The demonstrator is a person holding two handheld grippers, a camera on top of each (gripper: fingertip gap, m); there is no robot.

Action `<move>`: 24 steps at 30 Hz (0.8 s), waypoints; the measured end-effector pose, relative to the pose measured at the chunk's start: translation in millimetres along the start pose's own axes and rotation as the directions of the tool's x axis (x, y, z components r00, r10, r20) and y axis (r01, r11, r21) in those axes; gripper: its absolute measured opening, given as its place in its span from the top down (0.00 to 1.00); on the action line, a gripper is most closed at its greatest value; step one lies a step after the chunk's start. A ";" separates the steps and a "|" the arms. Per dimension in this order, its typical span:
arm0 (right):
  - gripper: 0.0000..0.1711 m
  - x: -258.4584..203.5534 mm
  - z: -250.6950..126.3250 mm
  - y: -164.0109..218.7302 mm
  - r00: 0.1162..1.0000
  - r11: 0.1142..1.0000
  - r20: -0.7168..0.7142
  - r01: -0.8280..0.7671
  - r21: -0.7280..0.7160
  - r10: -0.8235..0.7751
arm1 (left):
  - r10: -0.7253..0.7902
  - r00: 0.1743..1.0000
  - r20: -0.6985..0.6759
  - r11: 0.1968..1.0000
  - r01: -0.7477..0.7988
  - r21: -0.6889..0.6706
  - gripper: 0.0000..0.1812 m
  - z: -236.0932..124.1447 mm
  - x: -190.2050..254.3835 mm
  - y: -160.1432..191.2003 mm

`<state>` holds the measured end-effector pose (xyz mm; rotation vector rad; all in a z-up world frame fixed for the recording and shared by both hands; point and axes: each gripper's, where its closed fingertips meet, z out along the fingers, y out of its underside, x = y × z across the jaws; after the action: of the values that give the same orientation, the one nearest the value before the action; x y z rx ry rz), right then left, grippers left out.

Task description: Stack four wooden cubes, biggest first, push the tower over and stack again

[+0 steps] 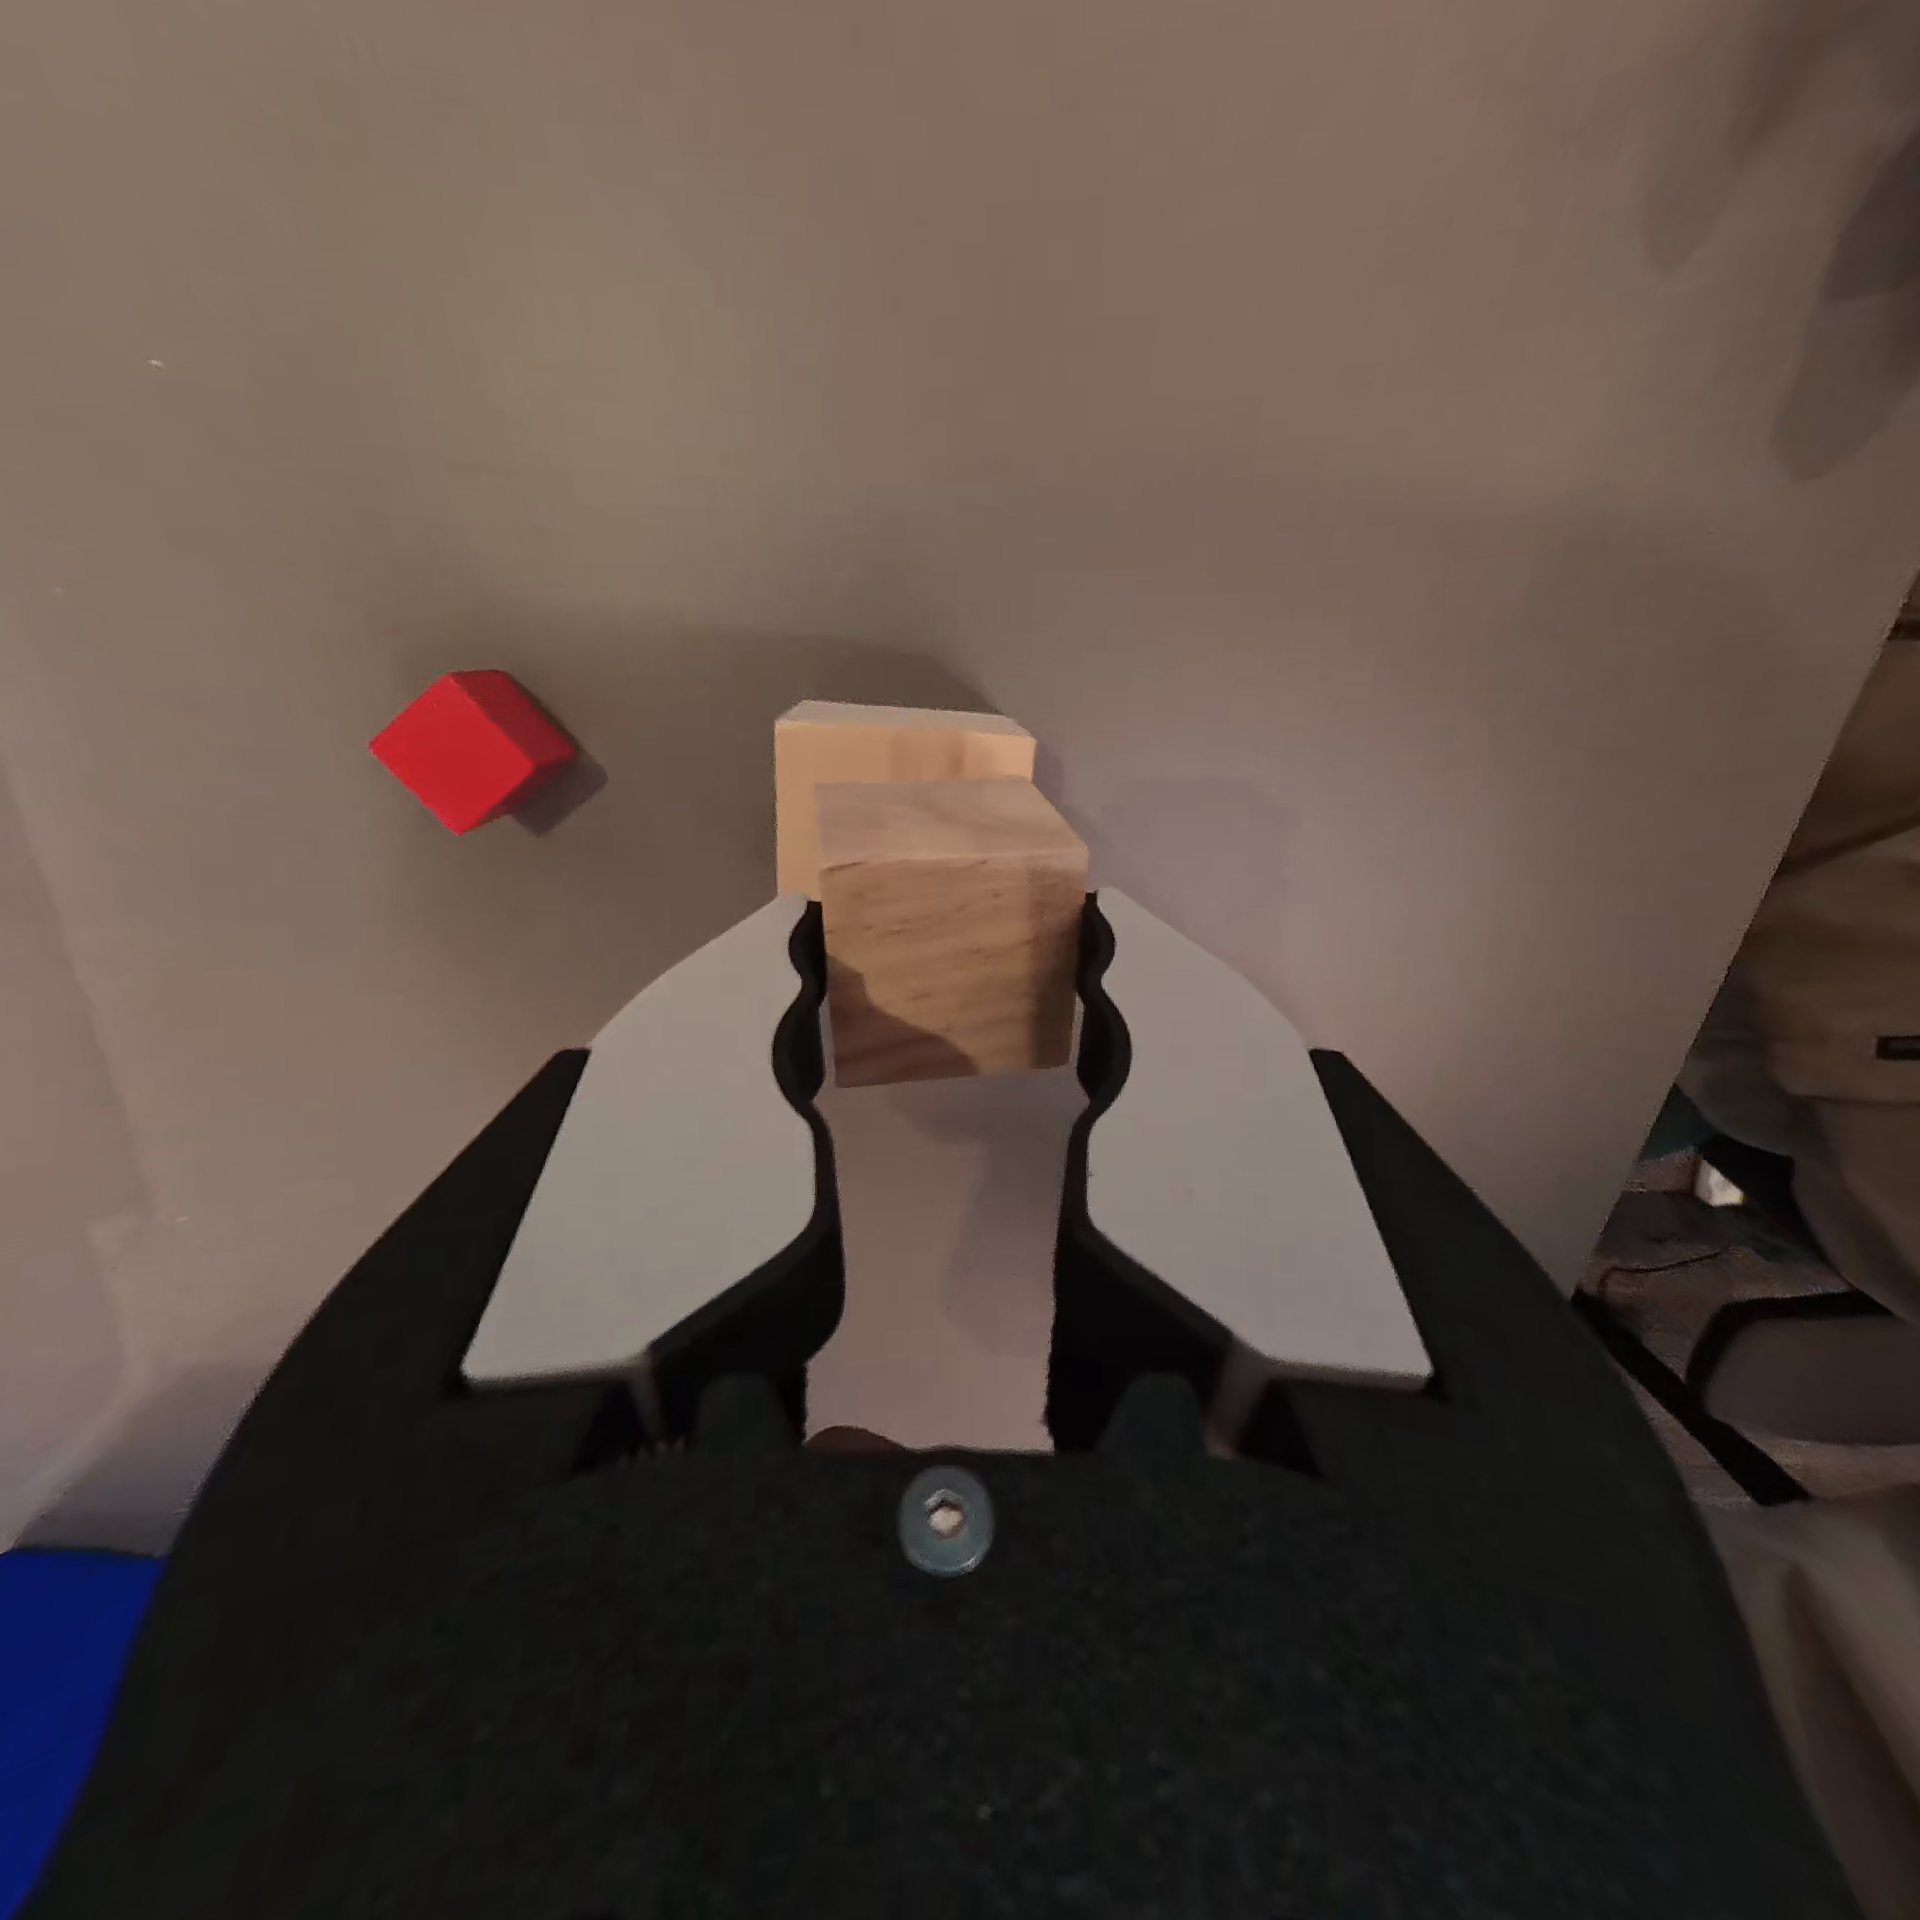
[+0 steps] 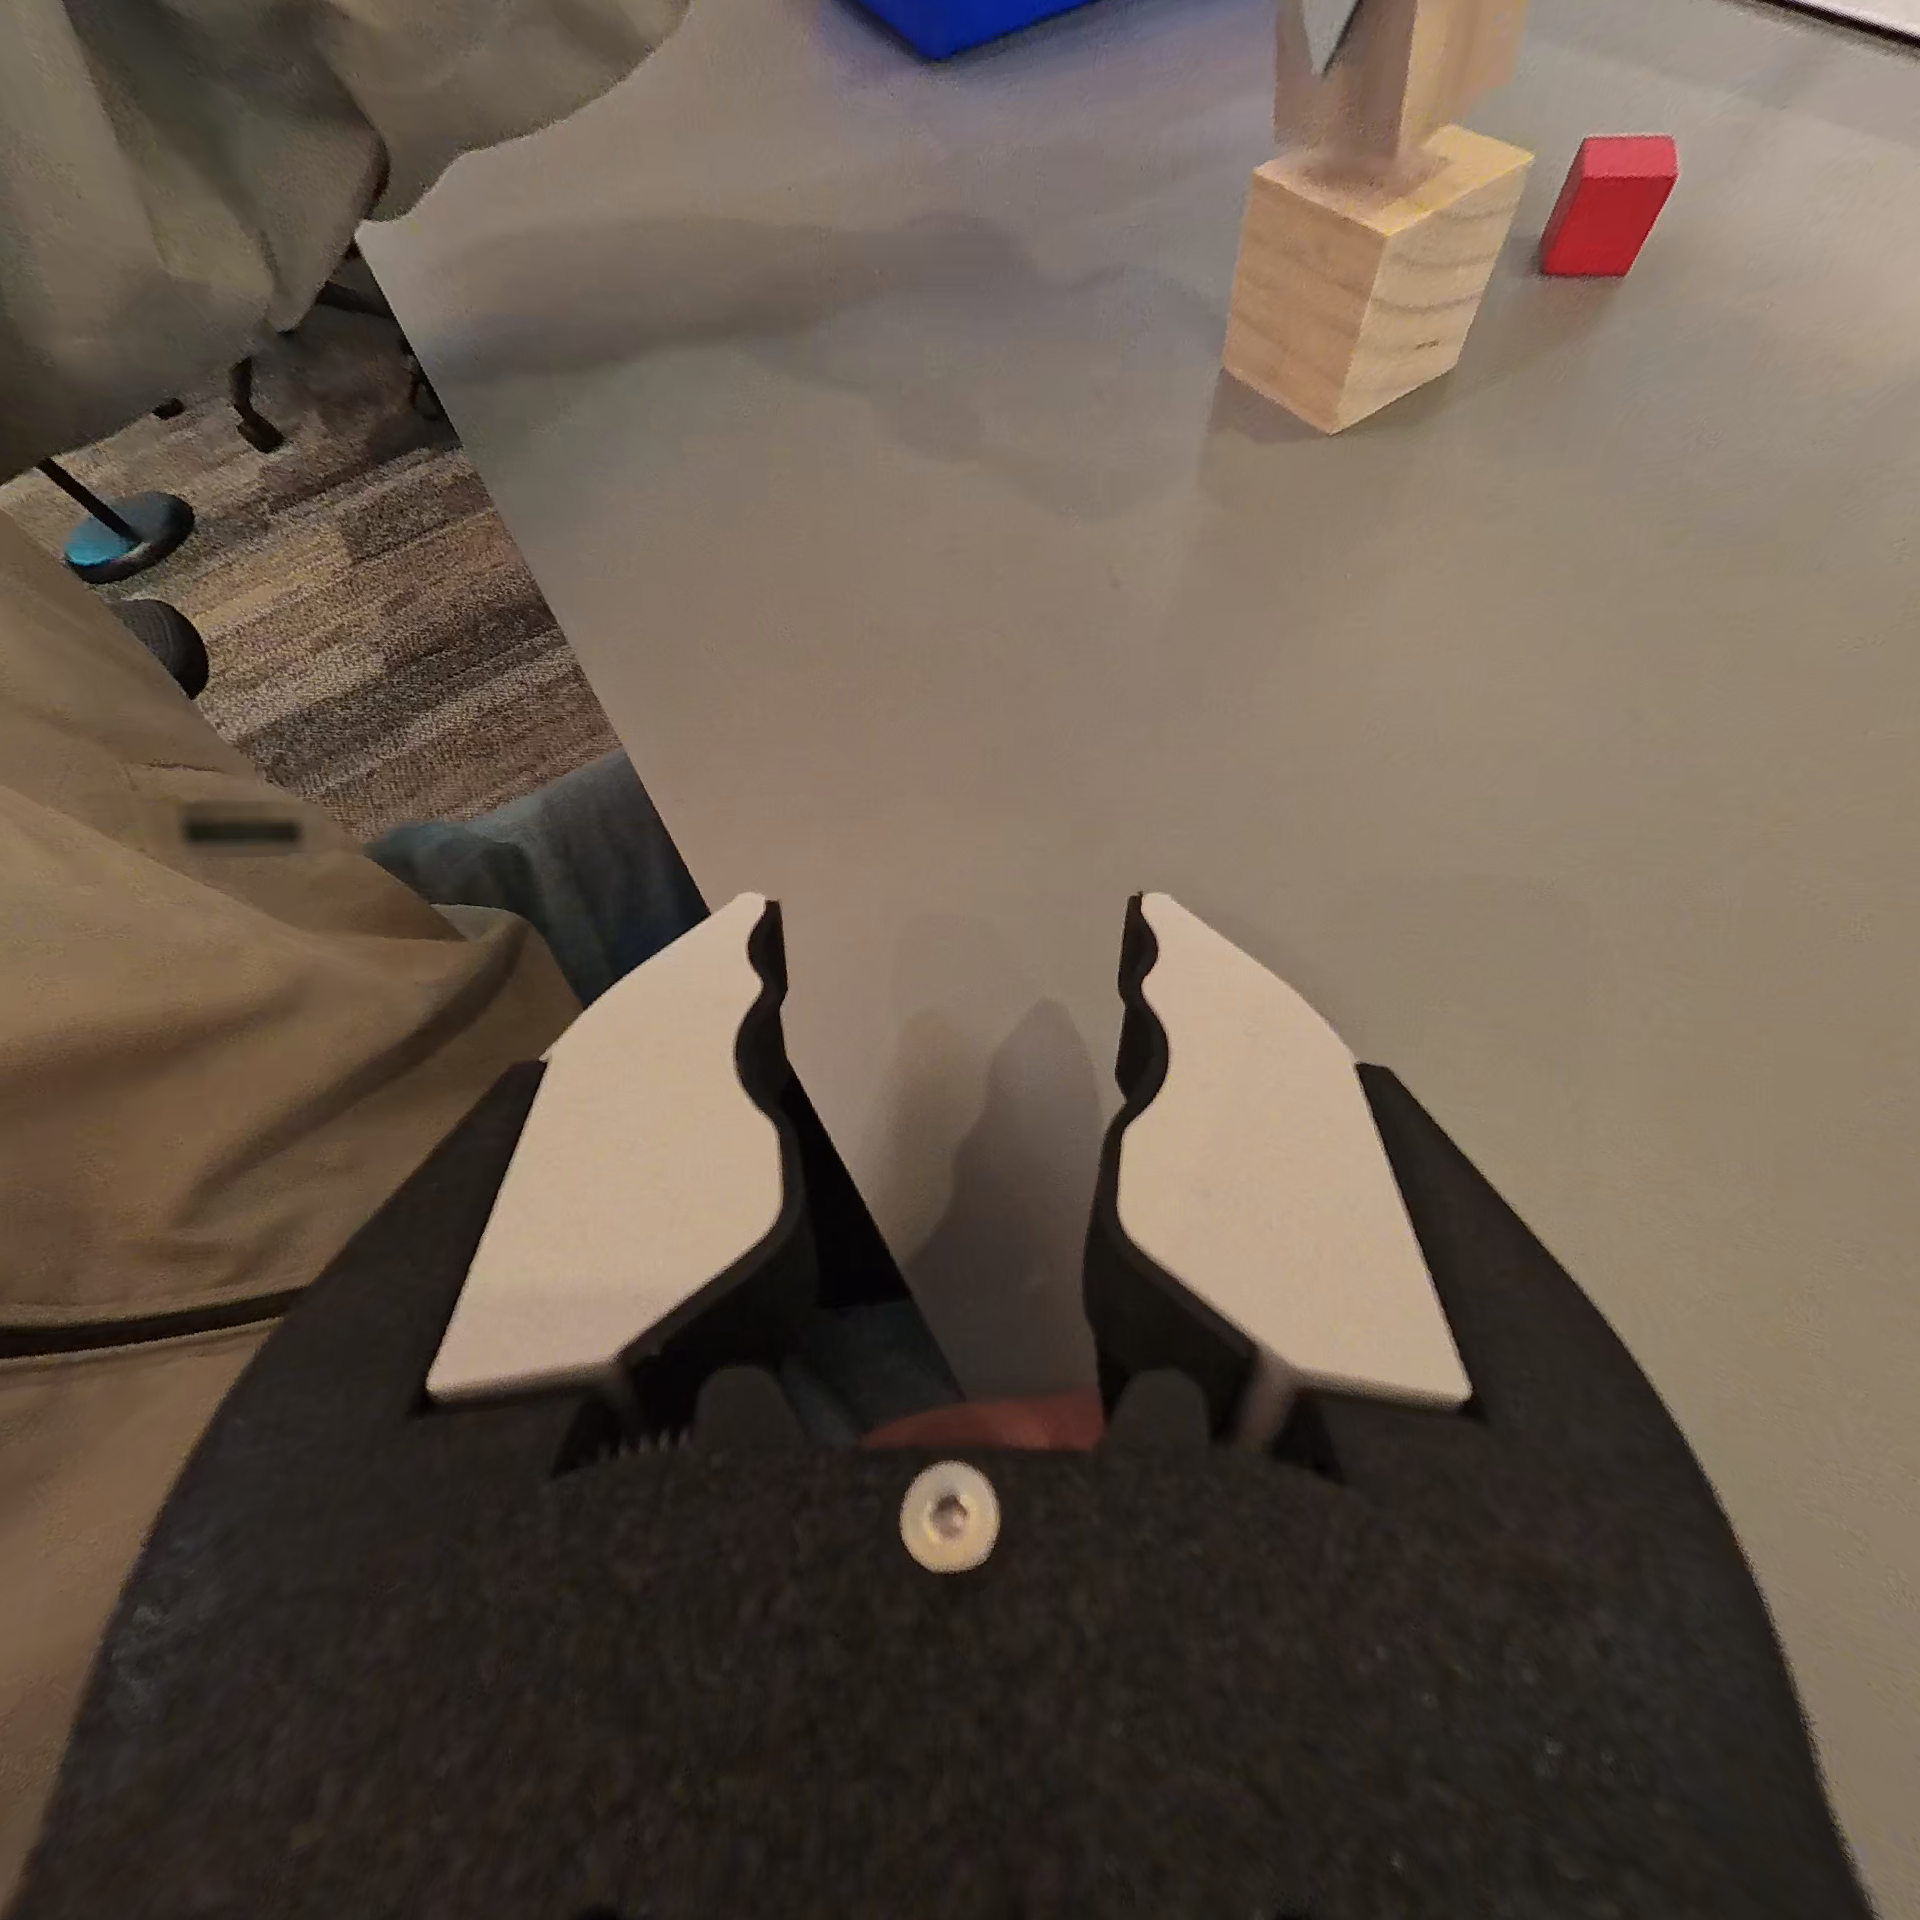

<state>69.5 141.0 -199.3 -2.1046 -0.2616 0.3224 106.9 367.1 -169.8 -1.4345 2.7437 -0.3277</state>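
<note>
My left gripper (image 1: 948,909) is shut on a medium light-brown wooden cube (image 1: 951,935). It holds the cube right over a larger pale wooden cube (image 1: 894,753) on the grey table (image 1: 1039,416); I cannot tell whether they touch. A small red cube (image 1: 468,748) lies to the left of them. In the right wrist view the large pale cube (image 2: 1371,270) stands far right, with the left gripper's fingers (image 2: 1340,94) and the held cube (image 2: 1465,52) above it and the red cube (image 2: 1608,206) beside it. My right gripper (image 2: 953,904) is open and empty, low over the table.
A blue object (image 2: 966,21) sits at the far side of the table and shows at the lower left in the left wrist view (image 1: 73,1662). The table edge (image 2: 540,582) runs beside a person in a beige jacket (image 2: 208,1039), with carpet below.
</note>
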 end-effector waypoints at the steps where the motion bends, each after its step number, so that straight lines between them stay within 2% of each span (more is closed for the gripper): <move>1: 0.64 -0.3 -0.4 -0.1 1.000 1.000 0.000 0.002 0.000 -0.002 | -0.013 1.000 -0.015 1.000 0.012 -0.007 0.75 3.1 -0.4 -0.1; 14: 0.64 -2.1 0.0 2.9 1.000 1.000 0.016 0.002 -0.011 -0.002 | 0.033 0.998 -0.051 0.996 -0.037 -0.084 0.75 8.8 -3.6 -0.8; 15: 0.64 -2.2 -0.2 3.1 1.000 1.000 0.017 0.002 -0.011 -0.002 | 0.036 0.998 -0.042 0.996 -0.040 -0.080 0.72 8.7 -4.5 -1.6; 16: 0.64 -2.4 -0.4 3.2 1.000 1.000 0.019 0.001 -0.011 -0.001 | 0.035 0.999 -0.041 0.996 -0.039 -0.076 0.65 7.8 -4.4 -2.3; 17: 0.64 -2.6 -0.6 3.3 1.000 1.000 0.021 0.001 -0.011 -0.001 | 0.039 0.998 -0.045 0.997 -0.042 -0.065 0.63 5.0 -3.0 -3.3; 21: 0.64 -2.1 -2.0 4.4 1.000 1.000 0.022 0.001 -0.013 -0.001 | 0.068 0.997 -0.041 0.994 -0.064 0.093 0.58 -27.4 4.8 -13.1; 24: 0.64 0.3 -2.4 4.9 1.000 1.000 0.016 -0.003 -0.013 0.004 | -0.002 0.994 0.108 0.965 -0.026 0.261 0.61 -60.4 -24.3 -23.6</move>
<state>70.8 136.7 -202.3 -2.1162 -0.2702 0.3405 132.6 384.2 -107.8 -1.3254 2.5093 -0.5715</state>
